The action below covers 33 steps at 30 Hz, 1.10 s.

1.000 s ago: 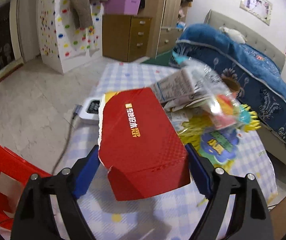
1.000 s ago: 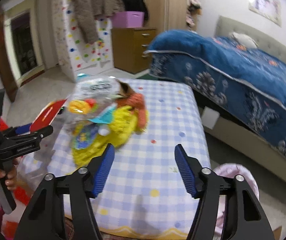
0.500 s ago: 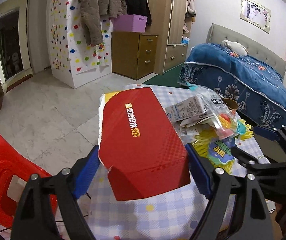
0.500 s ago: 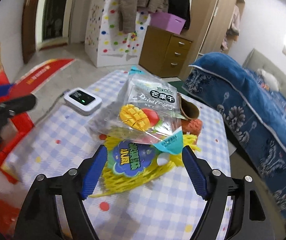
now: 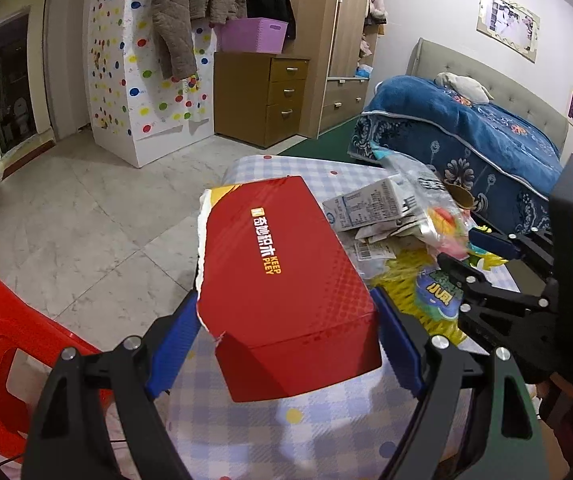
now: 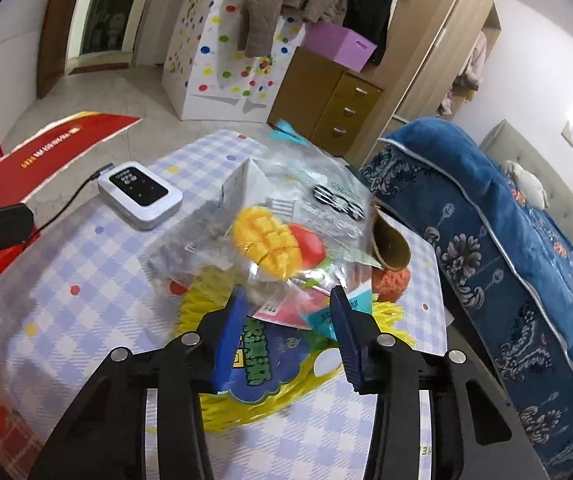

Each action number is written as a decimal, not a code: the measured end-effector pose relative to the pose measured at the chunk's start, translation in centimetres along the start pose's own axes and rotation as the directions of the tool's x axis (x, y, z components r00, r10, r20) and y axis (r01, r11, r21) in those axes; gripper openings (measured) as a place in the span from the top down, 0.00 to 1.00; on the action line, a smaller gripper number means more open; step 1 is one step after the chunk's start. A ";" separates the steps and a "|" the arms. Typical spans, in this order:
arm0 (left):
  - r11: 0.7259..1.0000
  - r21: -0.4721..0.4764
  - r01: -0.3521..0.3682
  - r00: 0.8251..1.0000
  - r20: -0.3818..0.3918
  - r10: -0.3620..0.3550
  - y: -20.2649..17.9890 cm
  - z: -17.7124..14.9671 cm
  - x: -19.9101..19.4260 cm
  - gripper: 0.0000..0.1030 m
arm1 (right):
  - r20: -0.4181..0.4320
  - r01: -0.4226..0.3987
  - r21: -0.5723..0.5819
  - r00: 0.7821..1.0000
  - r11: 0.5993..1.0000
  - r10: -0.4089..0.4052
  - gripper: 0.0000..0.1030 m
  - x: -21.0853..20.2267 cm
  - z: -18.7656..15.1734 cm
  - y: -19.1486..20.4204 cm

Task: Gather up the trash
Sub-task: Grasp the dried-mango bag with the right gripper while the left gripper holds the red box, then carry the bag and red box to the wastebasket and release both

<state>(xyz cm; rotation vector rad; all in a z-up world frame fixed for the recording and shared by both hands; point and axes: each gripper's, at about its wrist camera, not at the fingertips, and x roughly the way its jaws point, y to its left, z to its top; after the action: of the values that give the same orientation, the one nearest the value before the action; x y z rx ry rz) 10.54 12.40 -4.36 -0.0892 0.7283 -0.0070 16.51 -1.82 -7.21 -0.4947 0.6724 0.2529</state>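
My left gripper (image 5: 286, 308) is shut on a red cardboard box (image 5: 282, 264), held above the near edge of the checked table (image 5: 286, 432). The pile of trash lies past it: a clear dried-mango bag (image 6: 278, 236) on top of a milk carton (image 5: 366, 208), a yellow foam net with a blue label (image 6: 254, 396) and a brown paper cup (image 6: 390, 244). My right gripper (image 6: 286, 312) reaches the bag's near edge. Its jaws are closing with that edge between the blue pads (image 6: 344, 320); no squeeze shows. In the left wrist view the right gripper (image 5: 462, 250) comes in from the right.
A white pocket device (image 6: 140, 194) with a cable lies on the table's far left part. A red plastic chair (image 5: 2, 320) stands left of the table, and a bed with a blue cover (image 6: 486, 220) runs along the right. A brown drawer cabinet (image 5: 258, 100) stands behind.
My right gripper swung in from the side to the pile and rolled; its jaws widened, then narrowed around the mango bag's edge. The left gripper still holds the red box.
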 end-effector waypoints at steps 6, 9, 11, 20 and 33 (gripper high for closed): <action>1.000 0.012 -0.003 1.000 0.000 0.003 -0.7 -0.2 -0.2 0.21 | 0.037 0.013 -0.063 0.999 0.998 -0.011 0.39 -0.2 0.0 0.5; 1.000 0.019 -0.006 1.000 -0.004 0.006 -1.0 -0.2 -0.2 0.21 | 0.046 0.024 -0.069 0.999 0.997 -0.020 0.44 0.1 0.4 0.6; 1.000 0.024 -0.009 1.000 -0.001 0.009 -1.2 -0.2 -0.3 0.21 | 0.056 0.018 -0.064 0.998 0.998 -0.014 0.63 0.0 0.5 0.5; 0.999 0.042 -0.010 0.999 0.033 0.008 -2.2 0.2 -1.9 0.21 | 0.203 -0.145 0.152 0.973 0.978 0.112 0.98 -5.4 0.6 -4.5; 0.966 0.205 0.155 0.980 0.096 -0.177 -10.3 -0.7 -5.2 0.21 | 0.253 -0.225 0.351 0.957 0.909 0.140 0.98 -12.2 -6.0 -11.4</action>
<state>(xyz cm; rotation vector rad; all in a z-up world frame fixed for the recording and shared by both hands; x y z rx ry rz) 6.42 2.25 -0.57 0.0390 0.6013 -0.2326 8.37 -15.46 0.73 -0.0296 0.5304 0.3428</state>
